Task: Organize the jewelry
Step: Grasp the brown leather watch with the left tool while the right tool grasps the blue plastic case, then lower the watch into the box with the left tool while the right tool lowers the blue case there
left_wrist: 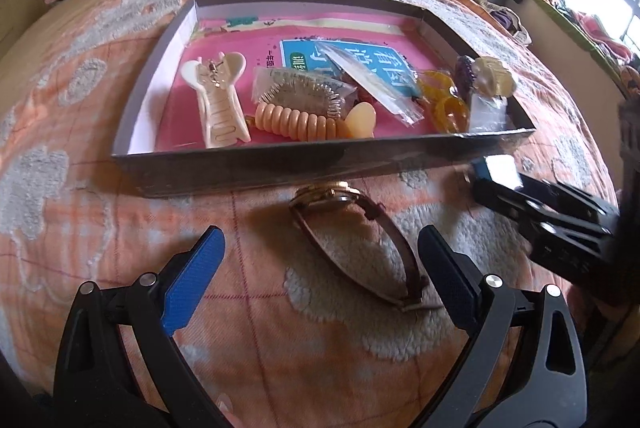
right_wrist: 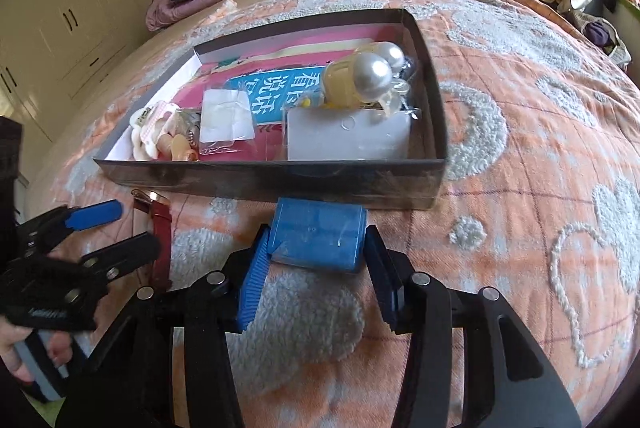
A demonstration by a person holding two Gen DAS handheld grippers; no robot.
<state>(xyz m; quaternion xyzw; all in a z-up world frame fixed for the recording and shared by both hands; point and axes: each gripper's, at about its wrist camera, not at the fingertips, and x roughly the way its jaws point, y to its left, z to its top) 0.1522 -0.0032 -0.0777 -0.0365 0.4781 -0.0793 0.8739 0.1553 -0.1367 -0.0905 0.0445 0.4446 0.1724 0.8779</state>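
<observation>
**Two pieces left outside the tray**

Two items lie on the bed, short of the tray: a watch and a small blue box.

The watch rests just before the tray's near wall, its gold case toward the tray and its brown strap looped back toward the left hand-held gripper, which is spread wide around the strap, touching nothing. The strap looks soft and floppy, so the stiff, heavier case is probably the safer hold; its glass may scratch.

The right hand-held gripper is clamped on the box's two sides. The box looks like rigid, light, smooth plastic, so it could slip if squeezed loosely.

A plush orange-and-grey blanket covers the bed and will give under pressure. Rumpled bedding and clothes lie beyond, with wardrobes and a bright window.
</observation>
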